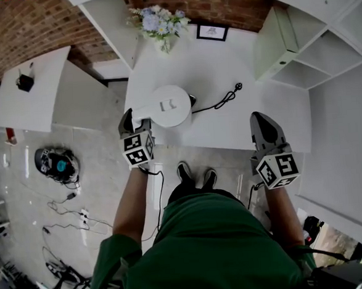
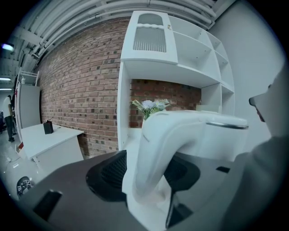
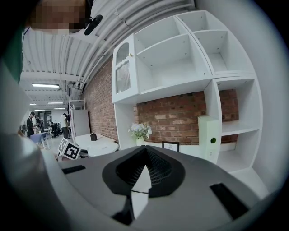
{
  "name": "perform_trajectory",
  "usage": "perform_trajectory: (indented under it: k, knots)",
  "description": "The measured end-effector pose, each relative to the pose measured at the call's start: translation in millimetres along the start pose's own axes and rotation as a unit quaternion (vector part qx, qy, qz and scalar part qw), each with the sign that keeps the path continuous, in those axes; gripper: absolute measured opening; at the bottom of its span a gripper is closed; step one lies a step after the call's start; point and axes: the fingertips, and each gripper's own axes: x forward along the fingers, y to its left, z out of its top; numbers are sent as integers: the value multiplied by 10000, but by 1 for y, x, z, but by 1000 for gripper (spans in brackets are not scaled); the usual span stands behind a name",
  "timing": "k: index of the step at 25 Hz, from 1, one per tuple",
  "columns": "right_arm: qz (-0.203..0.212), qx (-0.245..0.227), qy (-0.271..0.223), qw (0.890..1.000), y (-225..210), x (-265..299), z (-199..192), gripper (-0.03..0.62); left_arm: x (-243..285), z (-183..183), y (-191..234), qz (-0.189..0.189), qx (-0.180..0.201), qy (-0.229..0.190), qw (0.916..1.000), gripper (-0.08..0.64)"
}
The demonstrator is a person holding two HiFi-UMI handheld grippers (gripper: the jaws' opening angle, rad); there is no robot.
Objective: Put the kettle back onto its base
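Note:
The white kettle (image 1: 171,104) stands near the front left of the white table (image 1: 225,63). A dark bit of its base (image 1: 192,100) shows at its right edge, and the black cord (image 1: 221,101) runs off from there. My left gripper (image 1: 133,120) is at the kettle's handle. In the left gripper view the handle (image 2: 158,149) stands between the jaws of my left gripper (image 2: 149,173), which are open with a gap on the left side. My right gripper (image 1: 261,121) hovers over the table's front right, away from the kettle. Seen from its own camera, my right gripper (image 3: 143,169) is shut and holds nothing.
A vase of flowers (image 1: 159,22) and a small picture frame (image 1: 212,32) stand at the back of the table. White shelving (image 1: 310,45) rises on the right. A second white table (image 1: 32,89) is to the left, with a robot vacuum (image 1: 57,163) and cables on the floor.

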Motion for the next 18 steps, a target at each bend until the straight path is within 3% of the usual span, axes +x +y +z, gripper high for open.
perform_trajectory:
  k: [5, 11, 18]
  knots:
    - [115, -11, -38, 9999, 6, -2, 0, 11, -12, -6, 1, 194, -70, 90, 9997, 221]
    - [166, -41, -51, 9998, 9, -10, -1, 11, -20, -27, 5, 621, 60, 611, 9962, 221]
    - [164, -42, -101, 9998, 5, -16, 1, 11, -45, -28, -3, 566, -205, 403, 9974, 221]
